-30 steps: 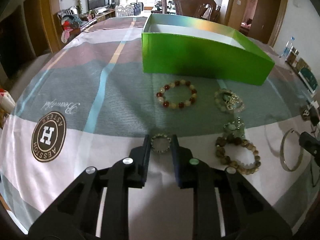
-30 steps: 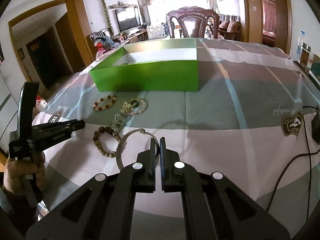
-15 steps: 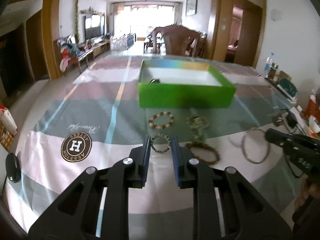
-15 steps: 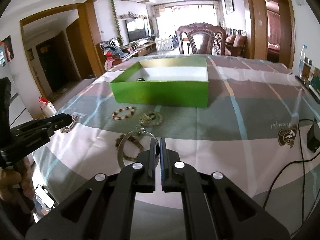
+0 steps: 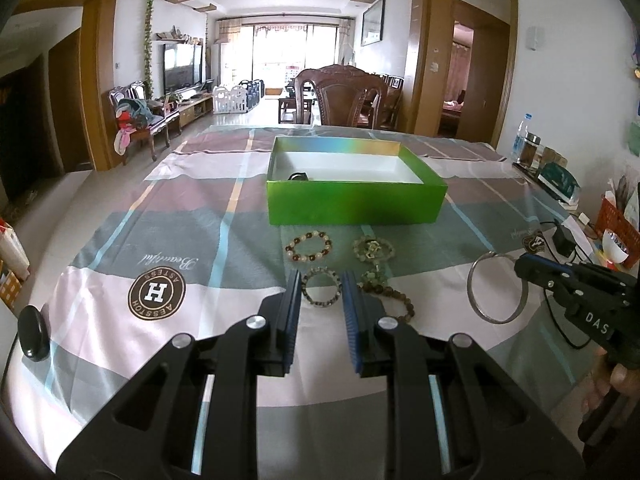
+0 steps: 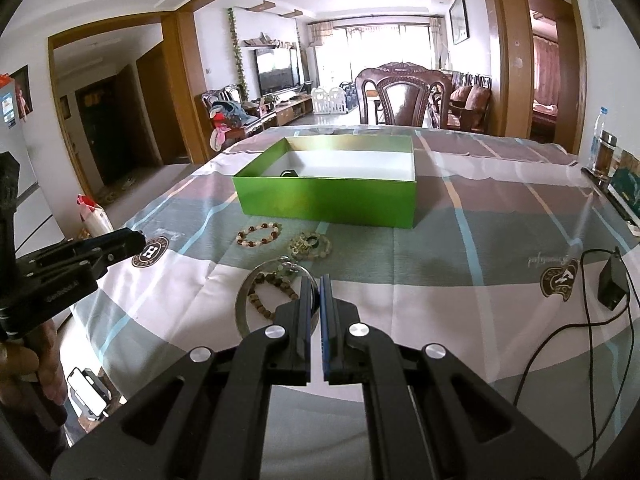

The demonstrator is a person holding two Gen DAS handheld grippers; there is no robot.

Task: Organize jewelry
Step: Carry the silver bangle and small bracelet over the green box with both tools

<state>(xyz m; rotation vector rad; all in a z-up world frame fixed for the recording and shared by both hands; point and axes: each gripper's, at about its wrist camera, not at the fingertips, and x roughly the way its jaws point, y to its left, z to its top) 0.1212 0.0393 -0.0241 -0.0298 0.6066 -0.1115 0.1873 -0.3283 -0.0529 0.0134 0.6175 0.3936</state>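
Observation:
My left gripper [image 5: 321, 286] is shut on a small beaded bracelet [image 5: 321, 304] and holds it above the table. My right gripper [image 6: 315, 286] is shut on a silver bangle [image 6: 245, 300], lifted off the cloth; it also shows in the left wrist view [image 5: 498, 287]. The green box [image 5: 356, 196] stands open further back, with a dark item [image 5: 298, 177] inside. On the cloth lie a red-and-white bead bracelet [image 5: 308, 246], a pale green bracelet [image 5: 372, 249] and a brown bead bracelet [image 5: 390, 296].
A plaid tablecloth [image 5: 180, 216] covers the table. A black charger and cable [image 6: 610, 286] lie at the right. A black round object [image 5: 34, 334] sits at the left edge. Bottles and boxes [image 5: 536, 152] stand far right. A wooden chair [image 5: 344, 96] is behind the box.
Both grippers have risen and drawn back from the table with their jewelry, the left with the small beaded bracelet, the right with the silver bangle. The box now looks farther away.

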